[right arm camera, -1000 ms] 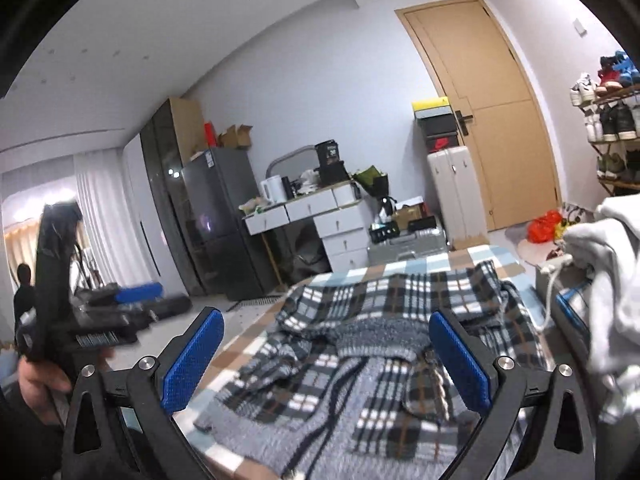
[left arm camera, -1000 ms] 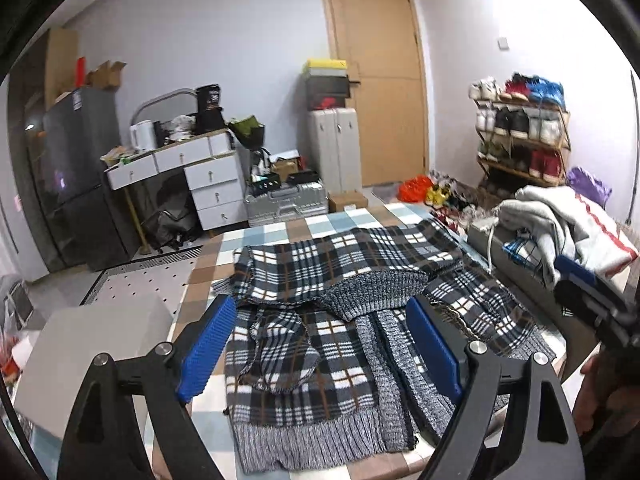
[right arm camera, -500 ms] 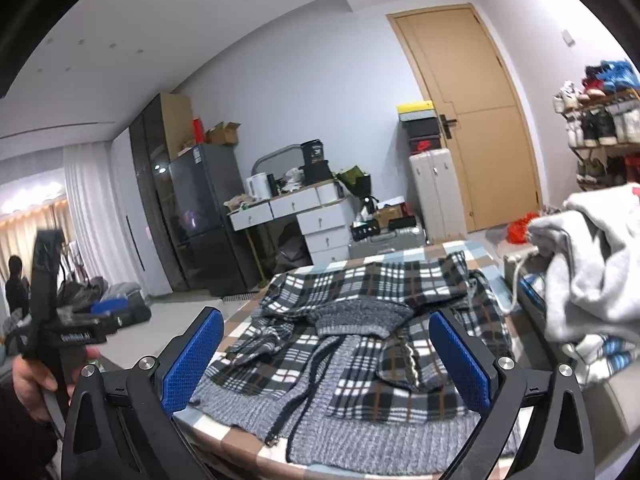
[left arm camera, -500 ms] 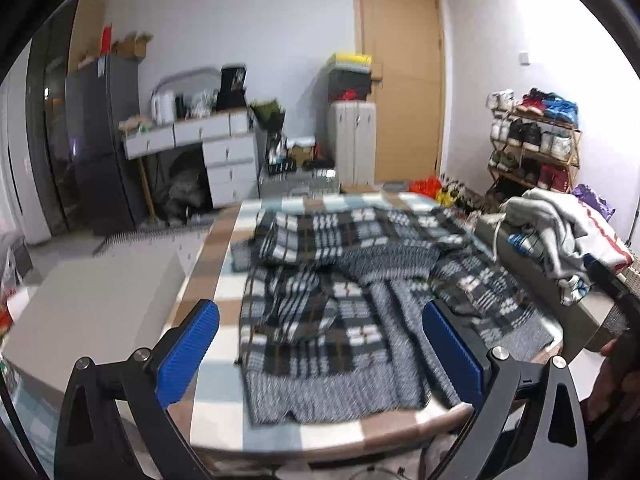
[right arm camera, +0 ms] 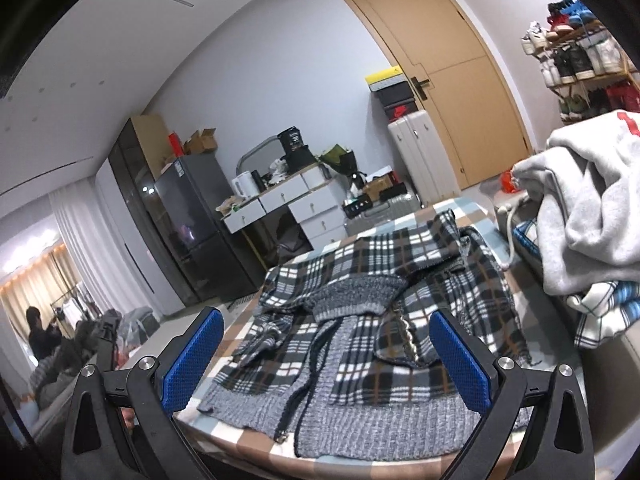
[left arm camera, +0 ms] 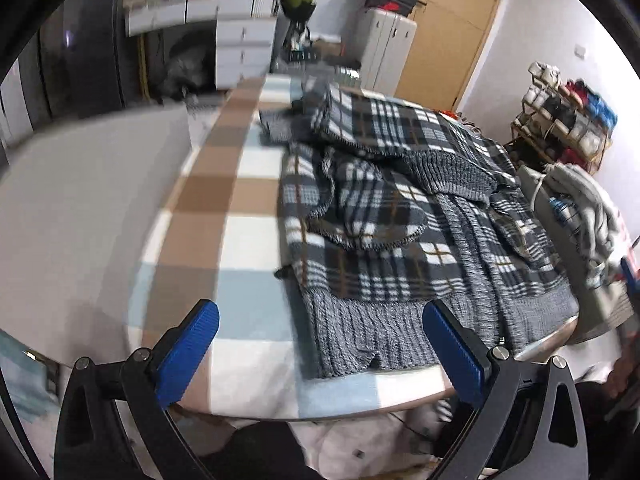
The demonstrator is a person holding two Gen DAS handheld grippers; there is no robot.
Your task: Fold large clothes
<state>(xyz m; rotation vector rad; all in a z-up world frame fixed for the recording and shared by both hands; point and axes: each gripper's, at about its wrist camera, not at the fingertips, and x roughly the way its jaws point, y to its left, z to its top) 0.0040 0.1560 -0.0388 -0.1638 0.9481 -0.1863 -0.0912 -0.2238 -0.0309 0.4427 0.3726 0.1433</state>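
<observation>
A large grey, black and white plaid jacket [left arm camera: 404, 216] with knit grey hem and collar lies spread on a table with a checked cloth [left arm camera: 224, 208]; its sleeves are folded in over the body. It also shows in the right wrist view [right arm camera: 360, 336]. My left gripper [left arm camera: 320, 344] is open and empty, above the table's near edge by the jacket's hem. My right gripper [right arm camera: 326, 354] is open and empty, above the near edge, facing the jacket's front.
A pile of grey and white clothes [right arm camera: 592, 232] sits to the right of the table. Behind stand a white drawer desk [right arm camera: 296, 208], a dark fridge [right arm camera: 188, 224], a suitcase [right arm camera: 424, 160], a door [right arm camera: 452, 68] and a shoe rack [left arm camera: 560, 120]. A grey surface [left arm camera: 80, 200] lies to the left.
The left gripper has tilted down and swung left toward the table's near edge and the jacket's hem. The right gripper has come a little lower and closer to the jacket. The jacket has not moved.
</observation>
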